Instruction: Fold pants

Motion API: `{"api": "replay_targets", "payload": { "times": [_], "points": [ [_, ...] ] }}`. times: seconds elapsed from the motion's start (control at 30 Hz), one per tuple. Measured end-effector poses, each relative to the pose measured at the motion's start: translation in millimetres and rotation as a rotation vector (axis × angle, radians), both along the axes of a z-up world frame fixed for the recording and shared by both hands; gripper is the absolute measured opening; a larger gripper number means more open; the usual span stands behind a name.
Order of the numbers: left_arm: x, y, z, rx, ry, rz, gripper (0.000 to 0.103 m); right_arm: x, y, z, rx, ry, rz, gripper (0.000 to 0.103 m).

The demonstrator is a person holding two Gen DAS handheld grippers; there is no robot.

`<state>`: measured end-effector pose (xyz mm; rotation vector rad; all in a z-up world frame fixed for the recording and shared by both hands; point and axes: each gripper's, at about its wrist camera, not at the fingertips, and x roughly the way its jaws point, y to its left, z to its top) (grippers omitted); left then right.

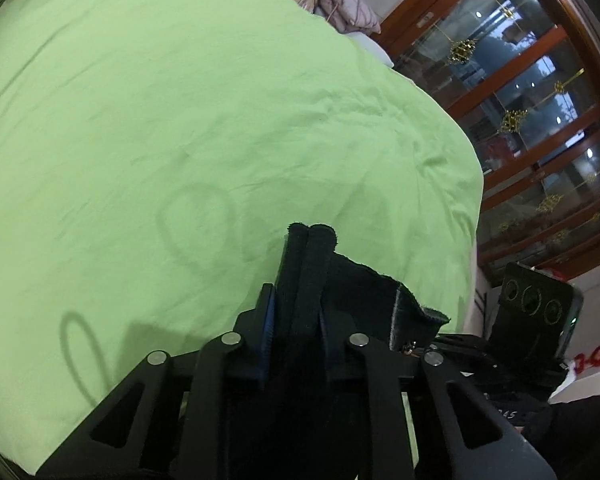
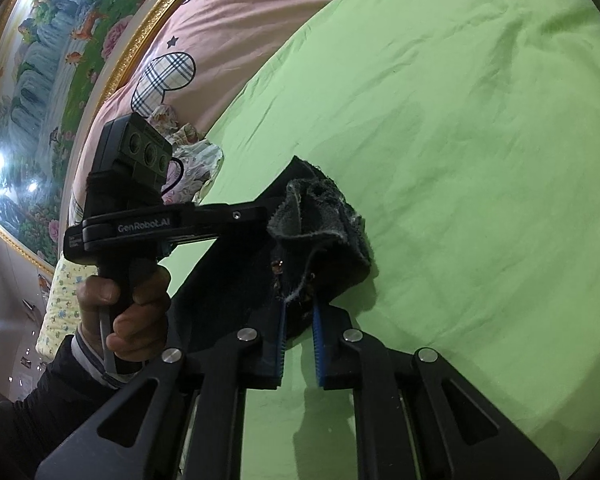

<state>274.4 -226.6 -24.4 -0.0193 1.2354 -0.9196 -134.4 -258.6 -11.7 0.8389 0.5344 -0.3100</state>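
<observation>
The dark pants [image 1: 364,292] are bunched at one end and lifted a little off the green bed sheet [image 1: 180,100]. In the left wrist view my left gripper [image 1: 300,300] is shut on a folded edge of this fabric, which sticks out past the fingertips. In the right wrist view my right gripper [image 2: 300,304] is shut on the pants [image 2: 324,232] close beside it, the blue pads [image 2: 283,332] pinching the cloth near their tips. The left gripper [image 2: 266,213], held by a hand [image 2: 132,304], reaches in from the left to the same bunch. The rest of the pants hangs hidden below.
The green sheet [image 2: 460,140] stretches wide ahead of both grippers. A wooden glass-door cabinet [image 1: 540,120] stands past the bed's right edge. A pink quilt with plaid hearts [image 2: 220,20] and a gold-framed painting [image 2: 40,60] lie along the far left side.
</observation>
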Motion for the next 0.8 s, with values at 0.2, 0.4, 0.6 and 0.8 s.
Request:
{"api": "replay_targets", "payload": {
  "times": [0.2,0.4,0.6,0.8],
  "points": [
    [-16.3,21.0,28.1,-0.078,-0.051,0.028,0.012,-1.9,7.6,17.0,-0.033,-0.042,0.024,0.012],
    [-32.0,57.4,59.8,-0.16,-0.087,0.085,0.012,4.4,26.3,48.0,-0.11,-0.108,0.098,0.012],
    [-58.0,104.0,83.2,-0.244,-0.125,0.161,0.012,17.4,52.7,69.7,-0.145,-0.164,0.194,0.012],
    [-89.8,144.0,92.8,-0.278,-0.191,0.25,0.012,42.1,84.9,78.5,-0.153,-0.192,0.328,0.012]
  ]
}}
